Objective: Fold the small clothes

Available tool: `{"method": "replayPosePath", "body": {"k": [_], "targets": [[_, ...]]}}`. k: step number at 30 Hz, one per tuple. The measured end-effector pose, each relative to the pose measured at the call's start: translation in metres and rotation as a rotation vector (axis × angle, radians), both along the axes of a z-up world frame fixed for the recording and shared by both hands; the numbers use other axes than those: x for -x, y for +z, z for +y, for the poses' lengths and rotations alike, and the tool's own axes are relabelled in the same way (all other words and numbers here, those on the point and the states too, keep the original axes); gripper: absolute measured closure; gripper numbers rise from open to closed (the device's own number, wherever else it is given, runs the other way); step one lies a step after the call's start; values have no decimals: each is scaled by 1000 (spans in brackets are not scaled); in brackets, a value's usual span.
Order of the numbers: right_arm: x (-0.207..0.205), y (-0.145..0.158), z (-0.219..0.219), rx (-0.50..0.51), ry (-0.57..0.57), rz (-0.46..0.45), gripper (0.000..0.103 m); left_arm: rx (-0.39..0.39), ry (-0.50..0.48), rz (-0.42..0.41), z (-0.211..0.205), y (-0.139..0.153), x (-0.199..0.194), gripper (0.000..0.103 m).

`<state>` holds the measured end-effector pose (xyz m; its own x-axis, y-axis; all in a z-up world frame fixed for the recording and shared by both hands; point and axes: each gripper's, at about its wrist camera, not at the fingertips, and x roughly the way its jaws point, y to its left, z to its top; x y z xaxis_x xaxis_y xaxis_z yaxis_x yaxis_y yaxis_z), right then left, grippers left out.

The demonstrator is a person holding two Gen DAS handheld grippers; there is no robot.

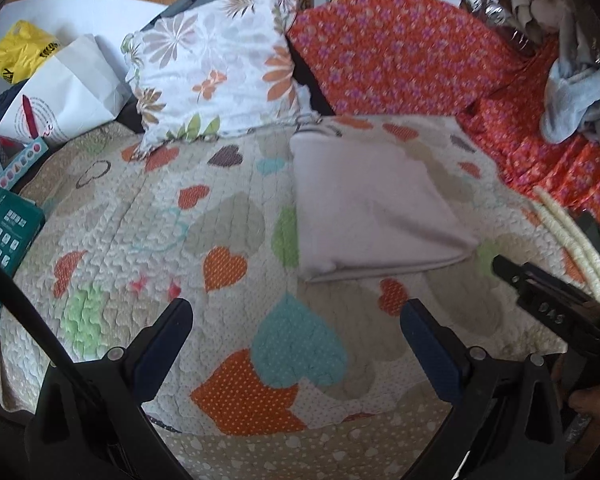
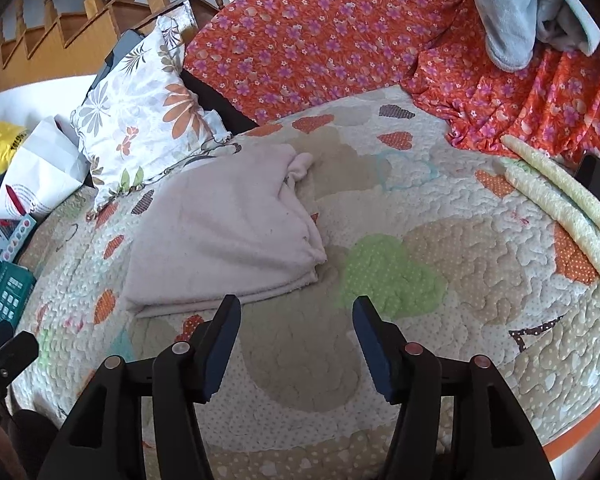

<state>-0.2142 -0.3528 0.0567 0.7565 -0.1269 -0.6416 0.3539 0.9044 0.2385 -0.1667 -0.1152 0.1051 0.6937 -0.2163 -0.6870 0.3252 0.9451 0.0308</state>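
Observation:
A folded pale pink cloth [image 1: 372, 204] lies flat on the heart-patterned quilt [image 1: 228, 216]; it also shows in the right wrist view [image 2: 224, 232], with a bunched corner at its far side. My left gripper [image 1: 296, 312] is open and empty, above the quilt and nearer than the cloth. My right gripper [image 2: 296, 312] is open and empty, just short of the cloth's near right corner. The right gripper's body [image 1: 548, 300] shows at the right edge of the left wrist view.
A floral pillow [image 1: 216, 76] leans at the back left. An orange flowered sheet [image 1: 404, 56] covers the back. A pile of grey and blue clothes [image 2: 516, 12] sits at the far right. Two cream rolled strips [image 2: 560, 204] lie right. Bags and boxes [image 1: 56, 88] crowd the left edge.

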Motion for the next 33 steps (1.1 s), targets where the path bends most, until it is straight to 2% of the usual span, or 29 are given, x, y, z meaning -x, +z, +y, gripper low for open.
{"method": "replayPosePath", "body": {"k": [5,15,33], "targets": [[-5,-3,8,57,-11,17,34,-58,53,35,8,-18,-12,0],[-11,-7,21,150,-21,43,31,-69,84,47,19,-29,-19,0],[-6,-6,30,188,-35,27,29,-70,84,56,18,-29,-13,0]]}}
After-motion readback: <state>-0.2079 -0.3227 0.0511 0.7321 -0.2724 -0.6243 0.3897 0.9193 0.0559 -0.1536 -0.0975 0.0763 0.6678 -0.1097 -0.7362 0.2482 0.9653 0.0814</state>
